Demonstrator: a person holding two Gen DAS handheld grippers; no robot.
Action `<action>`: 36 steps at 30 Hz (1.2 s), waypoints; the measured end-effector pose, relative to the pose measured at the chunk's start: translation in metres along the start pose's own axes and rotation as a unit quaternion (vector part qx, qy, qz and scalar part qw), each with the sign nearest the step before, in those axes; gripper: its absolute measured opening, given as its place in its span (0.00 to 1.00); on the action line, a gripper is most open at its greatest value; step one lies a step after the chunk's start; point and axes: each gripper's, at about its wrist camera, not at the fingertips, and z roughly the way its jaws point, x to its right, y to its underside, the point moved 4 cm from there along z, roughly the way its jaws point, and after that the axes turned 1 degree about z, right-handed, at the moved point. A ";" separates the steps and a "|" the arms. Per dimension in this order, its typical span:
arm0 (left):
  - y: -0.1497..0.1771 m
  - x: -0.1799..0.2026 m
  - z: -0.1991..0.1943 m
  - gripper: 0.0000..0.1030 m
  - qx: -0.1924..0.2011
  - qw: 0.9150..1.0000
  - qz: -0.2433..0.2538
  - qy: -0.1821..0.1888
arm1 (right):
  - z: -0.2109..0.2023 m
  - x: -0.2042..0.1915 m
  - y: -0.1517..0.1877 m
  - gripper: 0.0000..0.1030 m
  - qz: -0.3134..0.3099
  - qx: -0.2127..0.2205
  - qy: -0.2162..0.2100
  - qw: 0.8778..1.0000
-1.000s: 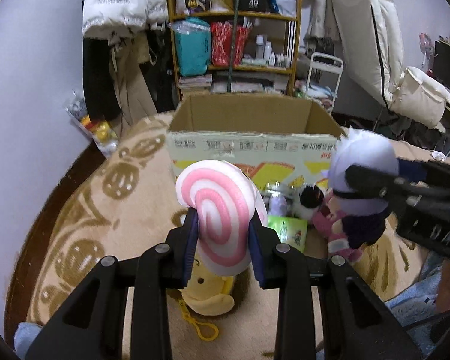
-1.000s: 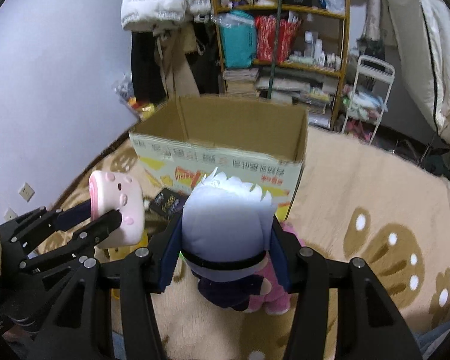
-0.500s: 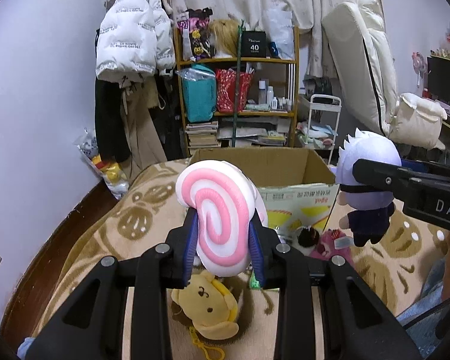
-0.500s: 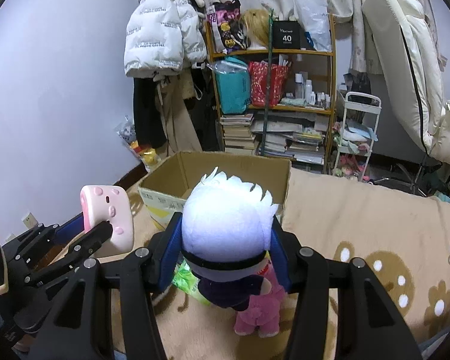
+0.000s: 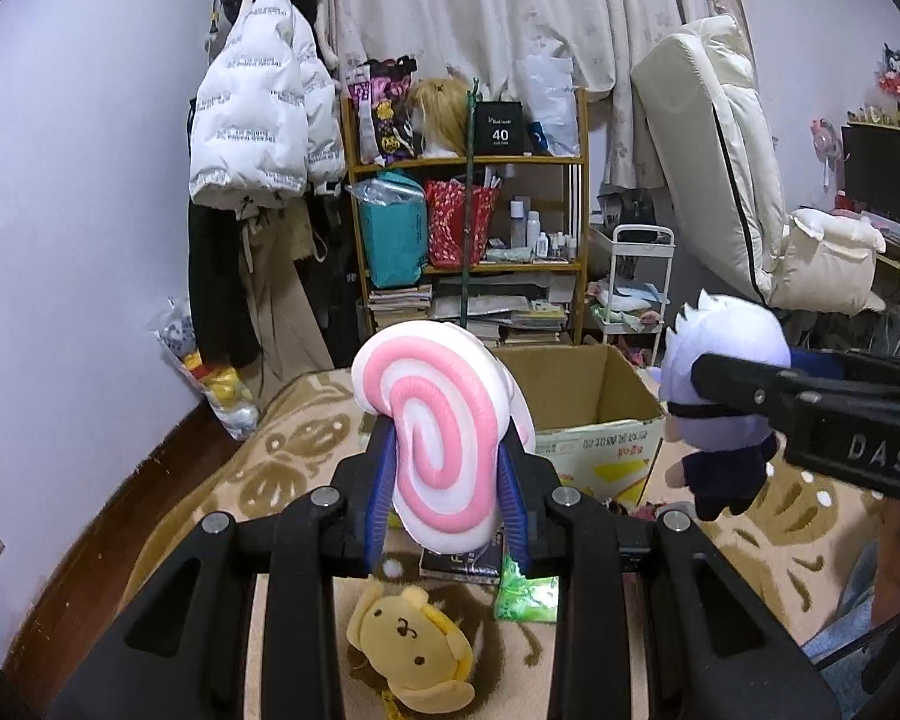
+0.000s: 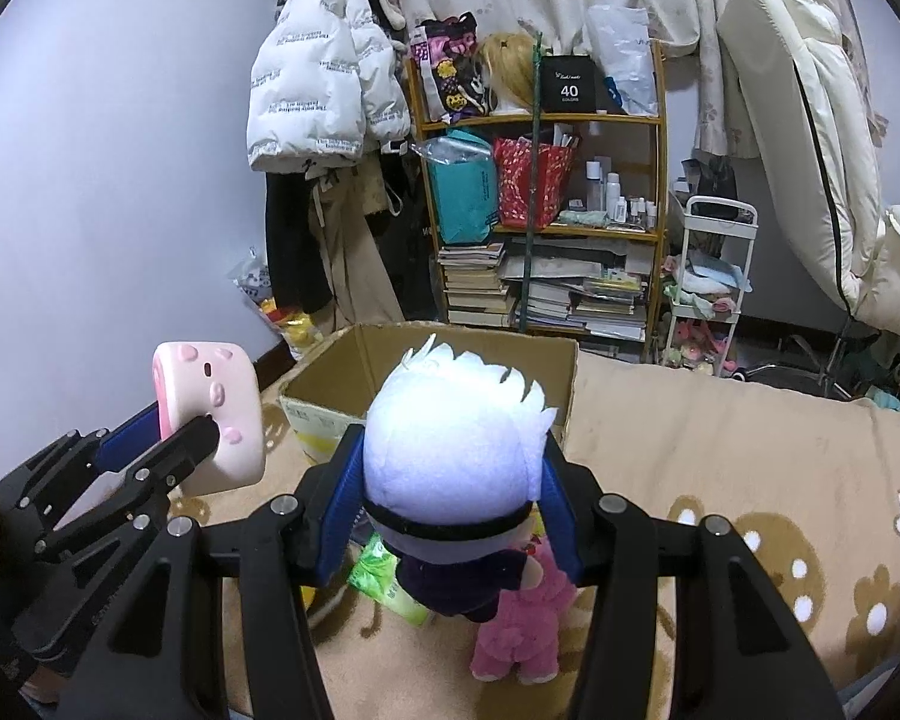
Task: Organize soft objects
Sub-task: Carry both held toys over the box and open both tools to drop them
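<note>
My left gripper (image 5: 447, 492) is shut on a pink-and-white swirl plush (image 5: 435, 432), held up in the air; it also shows in the right wrist view (image 6: 210, 414). My right gripper (image 6: 450, 516) is shut on a white-haired doll (image 6: 450, 456) in dark clothes, also lifted; it shows at the right of the left wrist view (image 5: 720, 396). An open cardboard box (image 6: 438, 360) stands on the rug ahead of both grippers. A yellow dog plush (image 5: 411, 654) and a pink plush (image 6: 522, 624) lie on the rug below.
A green packet (image 5: 525, 594) and a dark flat item (image 5: 459, 561) lie on the patterned rug (image 6: 720, 480) by the box. A loaded shelf (image 5: 468, 228), hanging coats (image 5: 258, 120), a white cart (image 5: 636, 282) and a leaning mattress (image 5: 720, 150) stand behind.
Both grippers have risen and tilted up with their plushes; the box now sits lower and farther in view, and the floor toys have dropped toward the bottom.
</note>
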 end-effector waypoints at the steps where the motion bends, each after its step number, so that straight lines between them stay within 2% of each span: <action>1: -0.002 0.000 -0.001 0.30 0.000 1.000 0.001 0.002 | -0.002 0.001 -0.002 0.55 0.002 0.004 0.000 1.000; 10: -0.028 0.000 0.004 0.30 0.009 1.000 0.006 -0.003 | -0.007 0.008 -0.030 0.55 0.010 0.033 0.007 0.999; 15: -0.050 0.000 0.018 0.30 0.017 1.000 0.010 -0.006 | 0.000 0.010 -0.051 0.55 0.003 0.044 0.021 0.999; 24: -0.077 -0.004 0.044 0.30 0.035 0.999 0.001 -0.027 | 0.024 0.022 -0.073 0.56 0.024 0.048 0.018 0.998; 28: -0.075 -0.006 0.058 0.30 0.029 0.999 0.001 -0.028 | 0.035 0.028 -0.075 0.56 0.038 0.056 0.021 0.997; 36: -0.055 -0.007 0.090 0.30 -0.001 1.000 -0.007 -0.020 | 0.065 0.034 -0.063 0.56 0.060 0.055 -0.012 0.997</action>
